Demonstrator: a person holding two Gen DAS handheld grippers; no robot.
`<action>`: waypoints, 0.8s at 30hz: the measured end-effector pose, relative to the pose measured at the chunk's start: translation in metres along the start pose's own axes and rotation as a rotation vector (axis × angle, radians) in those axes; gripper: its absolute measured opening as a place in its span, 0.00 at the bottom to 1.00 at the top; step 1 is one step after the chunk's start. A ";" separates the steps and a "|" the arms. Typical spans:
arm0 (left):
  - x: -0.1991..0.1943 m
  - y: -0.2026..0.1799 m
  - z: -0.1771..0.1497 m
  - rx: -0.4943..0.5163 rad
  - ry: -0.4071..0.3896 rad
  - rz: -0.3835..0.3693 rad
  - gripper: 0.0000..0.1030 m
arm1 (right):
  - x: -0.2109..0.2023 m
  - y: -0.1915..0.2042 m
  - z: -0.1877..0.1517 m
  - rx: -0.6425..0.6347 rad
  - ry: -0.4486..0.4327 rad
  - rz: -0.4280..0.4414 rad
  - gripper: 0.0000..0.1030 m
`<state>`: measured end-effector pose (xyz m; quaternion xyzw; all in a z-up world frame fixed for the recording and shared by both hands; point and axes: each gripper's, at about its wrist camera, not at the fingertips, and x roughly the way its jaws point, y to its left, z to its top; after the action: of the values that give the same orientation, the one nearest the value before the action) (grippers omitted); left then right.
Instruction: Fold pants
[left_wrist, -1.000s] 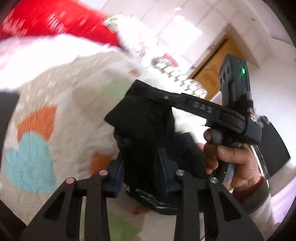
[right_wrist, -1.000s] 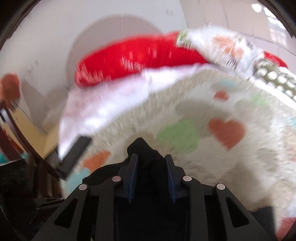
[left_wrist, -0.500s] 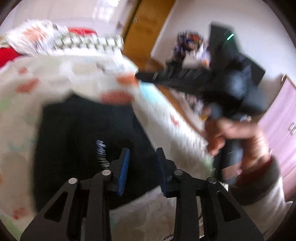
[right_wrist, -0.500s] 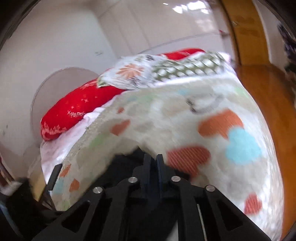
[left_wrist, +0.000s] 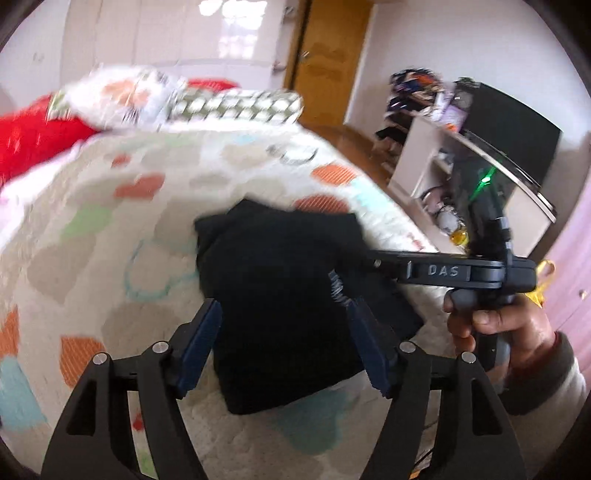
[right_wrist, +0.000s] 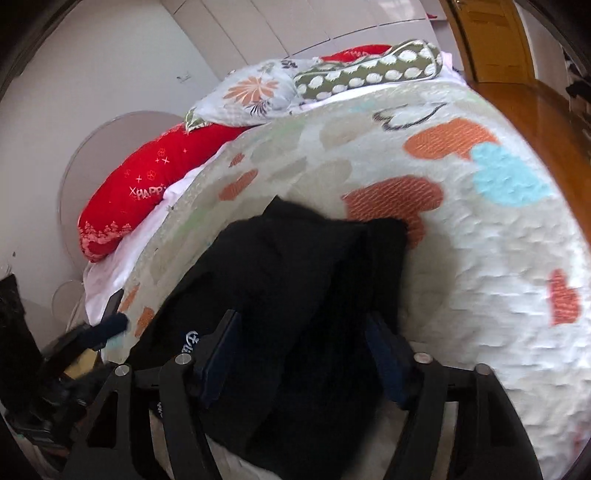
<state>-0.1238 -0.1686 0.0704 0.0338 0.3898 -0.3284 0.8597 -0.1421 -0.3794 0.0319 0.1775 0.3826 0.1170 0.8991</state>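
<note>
Between the blue pads of my left claw (left_wrist: 286, 345) lies the folded black fabric pants bundle (left_wrist: 291, 295), flat on the white fleece blanket with orange, blue and green hearts (left_wrist: 92, 258); my jaws are opening, standing well apart on either side of the near edge of the cloth, and neither pad presses on it. A small patch of white lettering on the pants sits just inside my right-hand pad. To the right of this claw my right hand (left_wrist: 491, 328), in a grey cuff, grips the handle of the other tool, whose black arm reaches in level over the right edge of the bundle. From my right claw (right_wrist: 301, 356) the same black pants fill the space straight ahead and beneath the fingers, a thick fold running away from me with a white logo low on the left; these jaws are opening too, with the cloth lying between them, and I cannot tell whether the right-hand pad touches the fabric. Beyond the bundle the heart blanket spreads away. Farther off, up and left of the claw, lies a long red pillow with white print (right_wrist: 155, 192), then a white pillow with orange flowers (right_wrist: 251, 92) and an olive bolster with white dots (right_wrist: 369, 72). Farthest to the right stands a brown wooden door (right_wrist: 495, 40).
</note>
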 end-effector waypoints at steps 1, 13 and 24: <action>0.003 0.004 -0.003 -0.017 0.013 0.000 0.68 | -0.002 0.005 0.000 -0.025 -0.014 -0.005 0.28; 0.014 -0.018 -0.022 0.007 0.031 -0.049 0.70 | -0.029 -0.021 0.000 -0.037 -0.008 -0.136 0.07; -0.006 -0.001 -0.020 -0.026 0.000 -0.027 0.71 | -0.037 0.020 0.053 -0.148 -0.090 -0.095 0.46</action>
<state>-0.1402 -0.1598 0.0609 0.0176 0.3946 -0.3347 0.8555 -0.1301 -0.3863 0.0981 0.0973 0.3399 0.0939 0.9307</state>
